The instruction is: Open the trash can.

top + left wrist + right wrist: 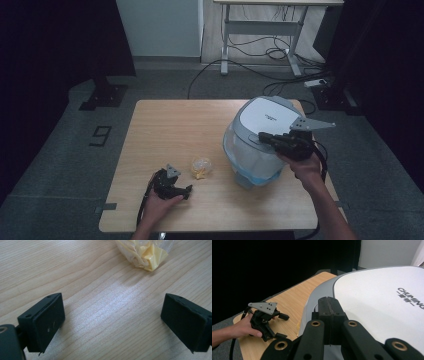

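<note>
Jaws of the right gripper (329, 315) are pressed flat together with nothing between them, their tips on the front edge of the cooker (260, 137) lid, just where the white top meets the grey rim — seemingly pressing at a latch there, though no button can be made out. From above, that gripper (272, 139) lies over the cooker's near right side, the hand behind it. The lid (384, 305) is down and looks fully closed; no gap shows along its edge.

Left of the cooker, well apart from it, the left gripper (181, 190) rests low on the table (165, 125) in the person's hand, jaws spread wide and empty, with bare wood between the pads. Between that gripper and the cooker, nearer the gripper, sits a small clear bag (145, 253) with something yellow in it — just ahead of the open jaws, untouched.

As a judgement: the work is at its start. The cooker is closed, the bag is on the table, nothing has gone in. What seems left is getting the lid open, lifting the bag with the left gripper and putting it inside the cooker, perhaps closing up after
</note>
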`<act>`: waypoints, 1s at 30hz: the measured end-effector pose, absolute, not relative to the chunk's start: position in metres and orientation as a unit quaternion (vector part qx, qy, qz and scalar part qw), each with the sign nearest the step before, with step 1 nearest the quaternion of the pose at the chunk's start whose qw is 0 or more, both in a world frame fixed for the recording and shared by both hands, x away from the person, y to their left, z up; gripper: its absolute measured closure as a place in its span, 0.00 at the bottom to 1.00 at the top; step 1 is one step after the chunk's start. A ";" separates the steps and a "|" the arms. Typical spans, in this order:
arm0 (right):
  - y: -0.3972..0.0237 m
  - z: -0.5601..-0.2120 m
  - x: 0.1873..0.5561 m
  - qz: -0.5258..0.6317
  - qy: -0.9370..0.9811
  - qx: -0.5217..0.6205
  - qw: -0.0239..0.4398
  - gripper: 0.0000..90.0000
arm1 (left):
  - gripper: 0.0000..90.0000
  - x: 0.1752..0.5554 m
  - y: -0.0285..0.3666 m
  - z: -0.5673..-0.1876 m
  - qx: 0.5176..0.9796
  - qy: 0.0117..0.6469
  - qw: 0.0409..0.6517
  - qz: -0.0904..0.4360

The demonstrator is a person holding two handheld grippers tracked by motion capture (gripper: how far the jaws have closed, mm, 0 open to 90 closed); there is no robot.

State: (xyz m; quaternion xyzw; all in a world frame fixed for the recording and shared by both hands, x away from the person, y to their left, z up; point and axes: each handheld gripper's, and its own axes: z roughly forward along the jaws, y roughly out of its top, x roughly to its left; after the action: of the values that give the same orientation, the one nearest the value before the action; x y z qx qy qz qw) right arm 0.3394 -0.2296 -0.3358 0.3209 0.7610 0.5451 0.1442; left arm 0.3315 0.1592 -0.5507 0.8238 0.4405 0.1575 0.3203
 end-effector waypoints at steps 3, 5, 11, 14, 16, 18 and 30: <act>-0.228 -0.337 0.340 0.542 0.763 0.320 0.144 0.99 | 0.06 0.332 0.159 -0.551 0.824 0.440 0.320 0.158; -0.228 -0.337 0.340 0.543 0.763 0.319 0.142 0.99 | 0.06 0.332 0.159 -0.551 0.824 0.440 0.320 0.157; -0.226 -0.338 0.339 0.541 0.767 0.315 0.139 0.99 | 0.06 0.331 0.159 -0.551 0.824 0.441 0.320 0.158; -0.225 -0.337 0.338 0.537 0.770 0.313 0.141 0.99 | 0.06 0.331 0.159 -0.551 0.824 0.441 0.320 0.158; -0.224 -0.337 0.338 0.536 0.771 0.315 0.139 0.99 | 0.06 0.331 0.159 -0.551 0.823 0.441 0.320 0.158; -0.225 -0.337 0.338 0.537 0.770 0.316 0.136 0.99 | 0.06 0.331 0.159 -0.551 0.824 0.441 0.320 0.158; -0.226 -0.338 0.339 0.540 0.769 0.319 0.126 0.99 | 0.06 0.331 0.159 -0.551 0.823 0.441 0.321 0.158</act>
State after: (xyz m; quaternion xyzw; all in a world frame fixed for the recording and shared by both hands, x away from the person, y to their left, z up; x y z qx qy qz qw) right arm 0.3394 -0.2261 -0.3381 0.3186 0.7687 0.5401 0.1262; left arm 0.3312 0.1592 -0.5508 0.8233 0.4406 0.1582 0.3209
